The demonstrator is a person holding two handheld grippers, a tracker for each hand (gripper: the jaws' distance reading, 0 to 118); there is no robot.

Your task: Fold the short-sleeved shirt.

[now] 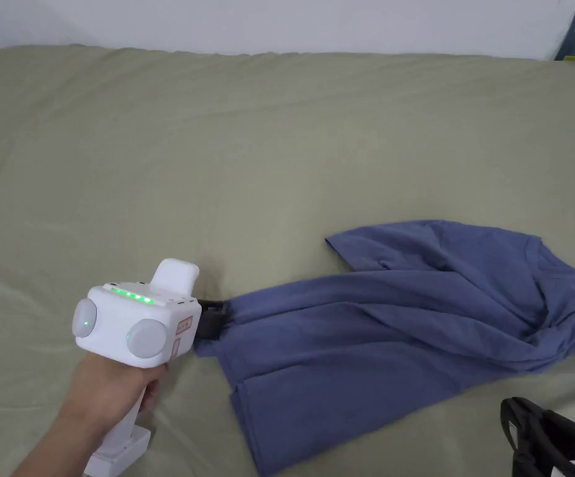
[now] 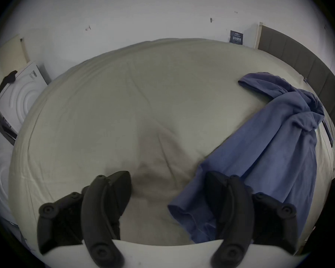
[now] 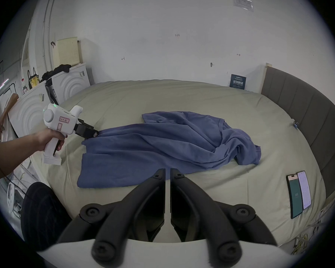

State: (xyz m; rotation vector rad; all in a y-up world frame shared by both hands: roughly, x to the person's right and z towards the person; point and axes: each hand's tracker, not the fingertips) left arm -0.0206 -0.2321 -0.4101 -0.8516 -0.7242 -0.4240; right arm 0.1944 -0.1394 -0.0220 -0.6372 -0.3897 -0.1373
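the crumpled blue short-sleeved cotton shirt (image 1: 416,310) lies on the olive-green sheeted bed (image 1: 218,155), its collar end bunched toward the right and cut off by the edge of the head view, its hem stretched toward the left. the left tool (image 2: 167,191), white-bodied with black jaws, sits at the hem corner; in its own view the jaws stand wide apart, the cloth draped over one jaw and the other jaw over bare sheet, so it is released and grasping nothing. from the head view its jaw tips are mostly hidden behind the white housing and the fabric. the right tool (image 3: 167,172) hangs just off the near edge of the shirt, its jaws clenched together on nothing; in the head view a black part of it pokes in at the lower right corner. two dark flat phones (image 3: 299,193) lie side by side on the bed near the grey padded headboard (image 3: 307,106), well apart from the shirt.
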